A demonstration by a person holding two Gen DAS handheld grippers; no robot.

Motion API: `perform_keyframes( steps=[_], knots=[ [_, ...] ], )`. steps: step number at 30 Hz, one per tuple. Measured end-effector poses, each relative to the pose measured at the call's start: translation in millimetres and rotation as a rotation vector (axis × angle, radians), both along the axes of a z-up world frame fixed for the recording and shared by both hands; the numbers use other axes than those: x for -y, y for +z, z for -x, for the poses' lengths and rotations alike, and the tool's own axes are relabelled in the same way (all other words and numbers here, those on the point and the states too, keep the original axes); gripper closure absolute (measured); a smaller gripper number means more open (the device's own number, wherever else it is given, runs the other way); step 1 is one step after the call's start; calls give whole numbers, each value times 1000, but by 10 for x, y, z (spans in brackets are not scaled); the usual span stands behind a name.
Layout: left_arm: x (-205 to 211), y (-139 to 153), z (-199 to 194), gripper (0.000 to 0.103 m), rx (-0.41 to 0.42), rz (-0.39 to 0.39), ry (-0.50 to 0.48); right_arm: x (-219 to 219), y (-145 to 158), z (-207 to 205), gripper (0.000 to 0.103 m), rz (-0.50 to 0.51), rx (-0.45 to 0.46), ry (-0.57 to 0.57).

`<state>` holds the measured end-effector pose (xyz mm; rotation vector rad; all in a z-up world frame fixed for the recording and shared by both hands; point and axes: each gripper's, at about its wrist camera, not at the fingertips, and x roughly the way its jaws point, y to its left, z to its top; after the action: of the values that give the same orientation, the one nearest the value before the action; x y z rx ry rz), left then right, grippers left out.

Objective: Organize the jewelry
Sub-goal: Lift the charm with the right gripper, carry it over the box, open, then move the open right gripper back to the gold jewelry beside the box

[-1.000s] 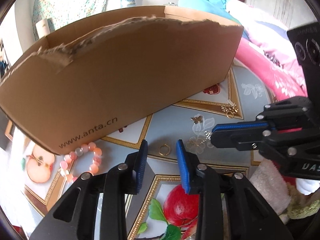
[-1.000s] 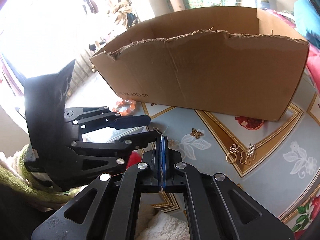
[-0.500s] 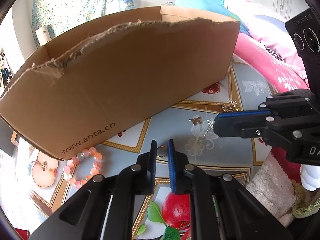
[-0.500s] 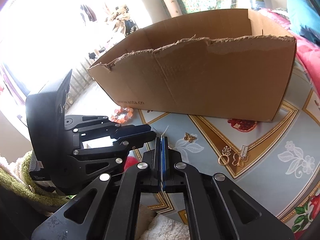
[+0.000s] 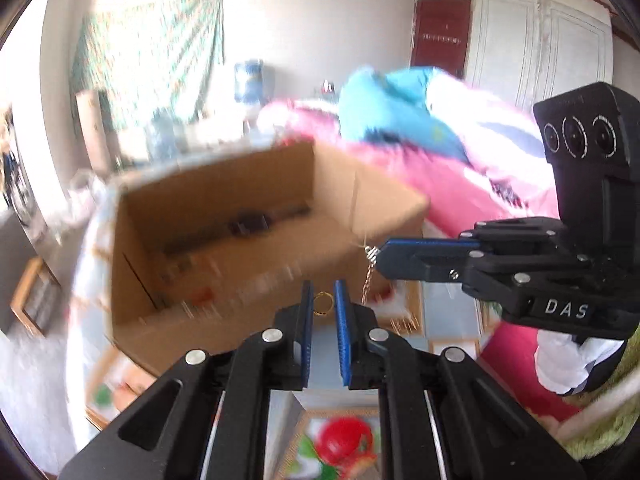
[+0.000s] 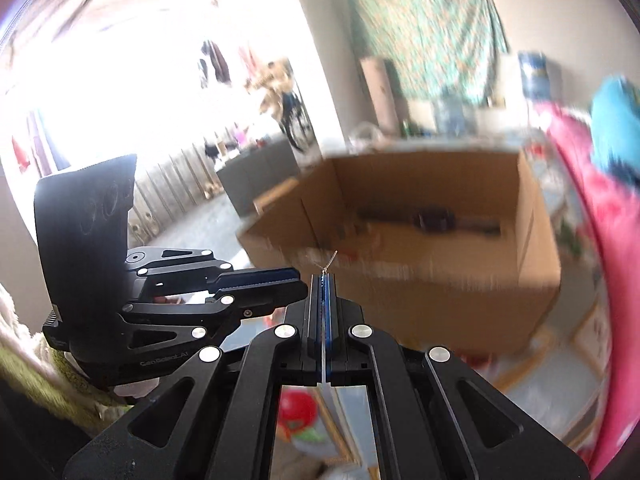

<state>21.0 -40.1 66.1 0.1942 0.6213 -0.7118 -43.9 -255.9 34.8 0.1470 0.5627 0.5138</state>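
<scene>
Now, left wrist view first: the left gripper (image 5: 323, 307) has its blue pads pinched on a small gold ring (image 5: 322, 305), which sits between the tips w/ a narrow gap showing on either side of it; its jaws have just been closing, and the ring is what's between them. Over to the right the right gripper (image 5: 380, 255) comes in sideways, tips together, w/ a thin gold chain (image 5: 369, 276) dangling down from them and a wisp of wire sticking up. Beyond both, further off, stands the cardboard box (image 5: 248, 320), open top, a dark strap-like thing (image 5: 248, 222) lying on its floor at the far side, too blurred to name. Pink and blue bedding (image 5: 400, 128) is heaped behind on the right. Right wrist view: the right gripper (image 6: 322, 277) is shut tight, pads flat together, only a fine bit of wire (image 6: 329, 261) poking out of the tips; the chain itself isn't visible from here. The left gripper (image 6: 298, 282) lies just to its left, its ring hidden at this angle. The box (image 6: 460, 288) fills the middle ground ahead, same dark item (image 6: 434, 218) inside. As for progress, I'd say both pieces are picked up and on their way, neither yet over the box opening. What's left, prob.: carry them over the rim, let go inside, then fetch whatever jewelry remains on the table, which the blur hides here.
</scene>
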Motion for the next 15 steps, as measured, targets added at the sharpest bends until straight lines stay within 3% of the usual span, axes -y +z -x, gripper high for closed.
perform_keyframes(
  steps=[2,5,10,15],
  knots=[
    [9,105,-143,93,33,-2,14,4,105,-97,103,-7,26,-7],
    [66,94,-415,93,16,-13,28,39,191,-328,103,-7,29,-30],
    [211,-112,-1011,93,-100,-25,41,119,50,-867,103,19,-81,-76],
    [324,-260,-1330,91,-145,-44,67,202,-93,-1207,99,38,-163,-115]
  ],
)
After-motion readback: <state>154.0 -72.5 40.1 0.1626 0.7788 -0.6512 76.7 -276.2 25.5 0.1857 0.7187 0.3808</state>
